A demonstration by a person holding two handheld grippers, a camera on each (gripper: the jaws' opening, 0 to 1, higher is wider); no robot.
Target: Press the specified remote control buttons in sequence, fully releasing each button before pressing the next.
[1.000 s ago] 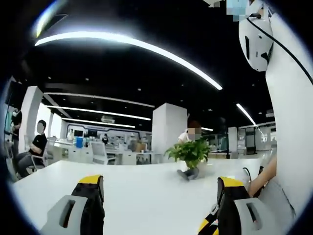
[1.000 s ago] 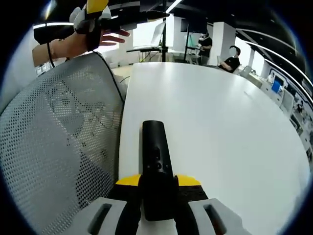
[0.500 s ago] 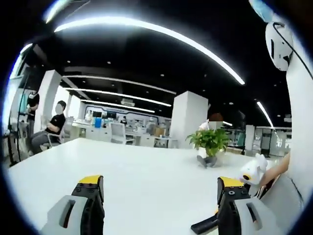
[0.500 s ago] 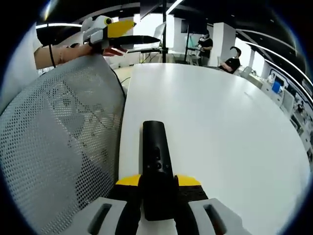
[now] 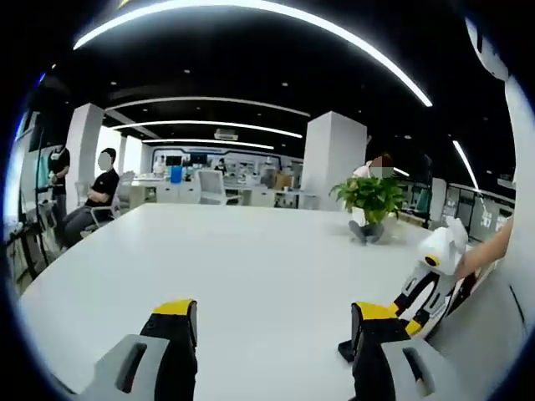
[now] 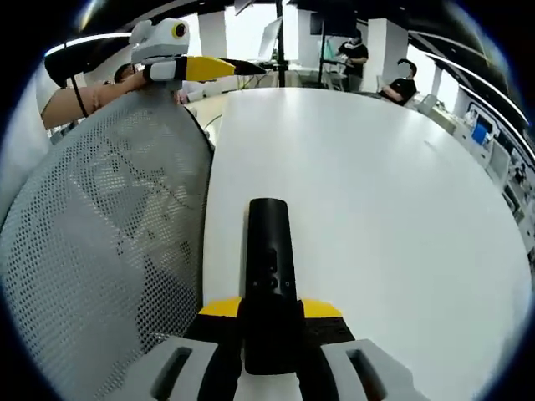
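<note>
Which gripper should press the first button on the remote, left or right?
Left. The right gripper is shut on the black remote, steadying it over the white table. The left gripper is open and holds nothing, raised off to the side, so it is probably the one to press.

Left hand-held gripper (image 5: 272, 334) agape; right hand-held gripper (image 6: 270, 313) clamped tight.
</note>
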